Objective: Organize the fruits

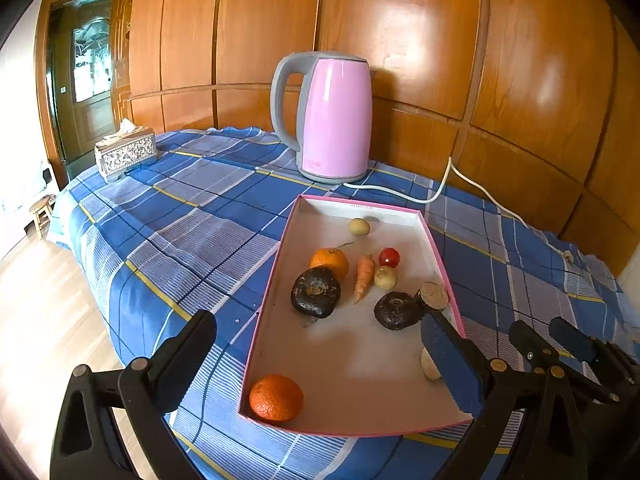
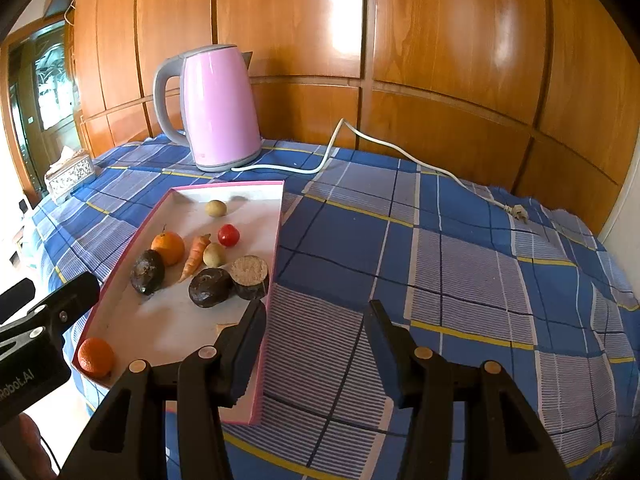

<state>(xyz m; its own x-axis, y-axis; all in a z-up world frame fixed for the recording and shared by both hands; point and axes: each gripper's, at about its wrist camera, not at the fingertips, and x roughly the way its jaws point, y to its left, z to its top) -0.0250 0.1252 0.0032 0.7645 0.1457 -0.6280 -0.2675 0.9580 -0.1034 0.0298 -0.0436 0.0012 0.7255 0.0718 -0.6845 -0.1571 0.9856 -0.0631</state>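
Wooden wall panels (image 2: 440,40) rise behind a bench covered with a blue checked cloth (image 2: 460,248). At the far side stands a pink kettle (image 2: 220,108), its white cord (image 2: 400,152) trailing right across the cloth, unplugged. A patterned tissue box (image 1: 126,153) sits at the far left corner.

A shallow pink-edged tray (image 1: 348,360) lies on the cloth and holds the produce. One orange (image 1: 276,398) rests in the near left corner, apart from the rest. Another orange (image 1: 329,262) with a stalk touches a dark round fruit (image 1: 316,291). Just right of them lie a small carrot (image 1: 365,277), a red tomato (image 1: 389,257) and a pale round fruit (image 1: 385,277); a second pale one (image 1: 359,227) sits near the far wall. A second dark fruit (image 1: 398,310) touches a cut dark piece (image 1: 434,296).

Left tongs (image 1: 320,360) hang wide over the tray's near end, gripping nothing. Right tongs (image 2: 316,344) straddle the tray's right rim, partly open, empty.
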